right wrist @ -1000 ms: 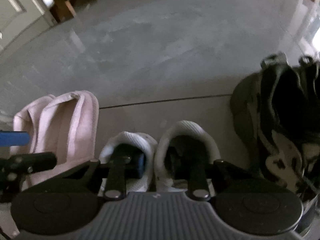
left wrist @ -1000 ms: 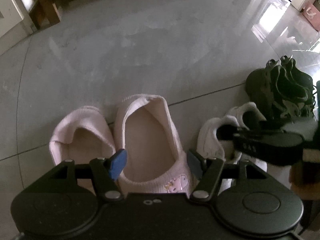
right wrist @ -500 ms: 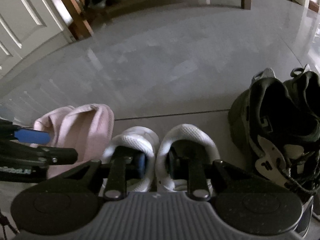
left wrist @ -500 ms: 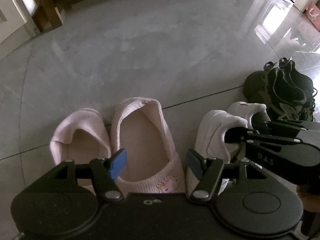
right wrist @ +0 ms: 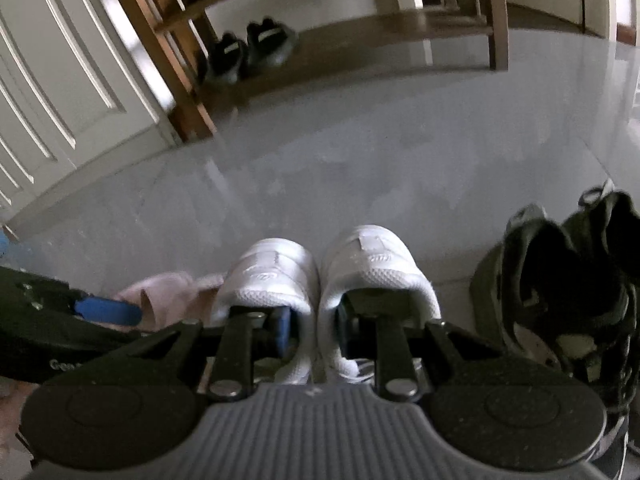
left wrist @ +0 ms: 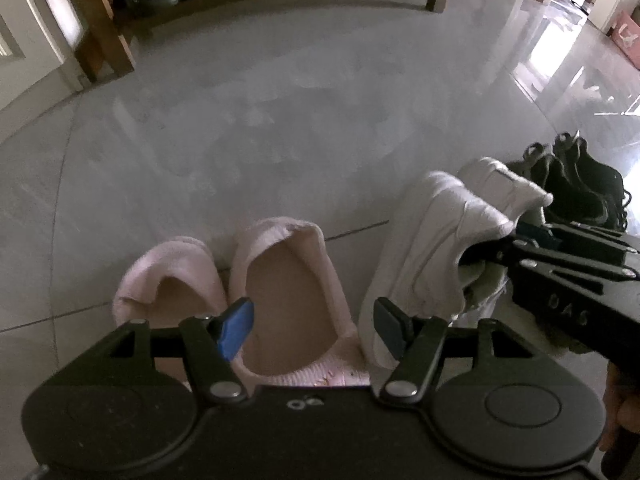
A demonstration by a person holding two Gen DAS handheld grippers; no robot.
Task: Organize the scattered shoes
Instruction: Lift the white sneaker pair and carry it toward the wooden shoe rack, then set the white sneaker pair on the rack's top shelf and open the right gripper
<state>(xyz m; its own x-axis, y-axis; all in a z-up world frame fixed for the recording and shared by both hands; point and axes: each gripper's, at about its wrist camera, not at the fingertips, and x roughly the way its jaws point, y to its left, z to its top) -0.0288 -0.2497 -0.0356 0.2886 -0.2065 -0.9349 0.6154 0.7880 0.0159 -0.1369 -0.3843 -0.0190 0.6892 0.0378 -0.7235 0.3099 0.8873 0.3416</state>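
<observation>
Two pink slippers [left wrist: 280, 284] lie side by side on the grey floor. My left gripper [left wrist: 314, 326] is open above the right slipper and holds nothing. My right gripper [right wrist: 312, 326] has one finger inside each of the two white sneakers [right wrist: 324, 272] and pinches their inner walls together; the pair is lifted and tilted, also seen in the left wrist view [left wrist: 436, 248]. A pair of dark green sneakers [right wrist: 568, 292] sits to the right.
A wooden shoe rack [right wrist: 248, 60] stands at the back with dark shoes [right wrist: 248, 52] on its lowest shelf. A white panelled door [right wrist: 52, 92] is at the left. Open grey floor [left wrist: 280, 120] lies between me and the rack.
My right gripper has raised the white sneakers off the floor and tipped upward, bringing the shoe rack into view. My left gripper has also lifted back from the pink slippers.
</observation>
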